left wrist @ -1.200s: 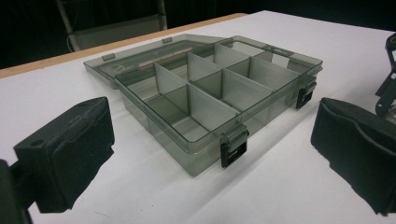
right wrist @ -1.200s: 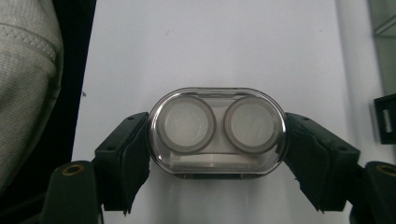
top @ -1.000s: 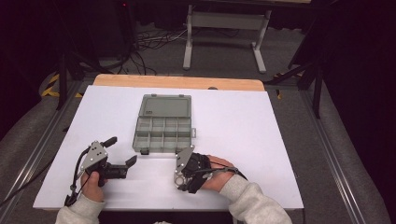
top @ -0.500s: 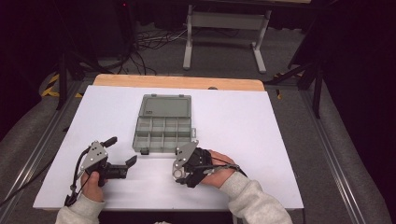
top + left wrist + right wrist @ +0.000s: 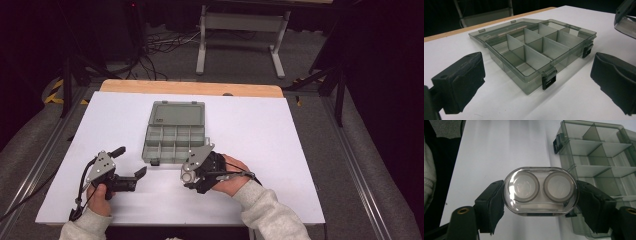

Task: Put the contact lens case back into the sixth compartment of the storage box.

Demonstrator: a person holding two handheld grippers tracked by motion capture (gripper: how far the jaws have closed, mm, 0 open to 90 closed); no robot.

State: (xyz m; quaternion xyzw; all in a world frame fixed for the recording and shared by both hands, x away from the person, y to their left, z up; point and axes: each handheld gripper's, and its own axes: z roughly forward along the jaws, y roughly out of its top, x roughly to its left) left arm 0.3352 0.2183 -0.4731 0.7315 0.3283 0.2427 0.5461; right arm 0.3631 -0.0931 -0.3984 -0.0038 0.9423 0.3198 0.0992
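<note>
High view: the smoky grey translucent plastic compartment box (image 5: 174,138) lies open at mid-table on the white table top (image 5: 280,150), lid folded back on its far side. The right gripper (image 5: 192,172) sits just beside the box's near right corner. The left gripper (image 5: 131,163) rests near the box's near left corner, apart from it.

Left gripper view: jaws stand wide apart with nothing between them, aimed at the box's (image 5: 534,57) latched front wall. Its compartments look empty.

Right gripper view: jaws are clamped on the two rounded ends of a clear oval plastic case with two round wells (image 5: 540,190), held just above the table beside the box (image 5: 596,165).

Assessment: the case appears light, rigid and glossy, hence probably slippery, and liable to crack under hard squeezing. The end-to-end hold looks sound; moderate pressure is advised.
</note>
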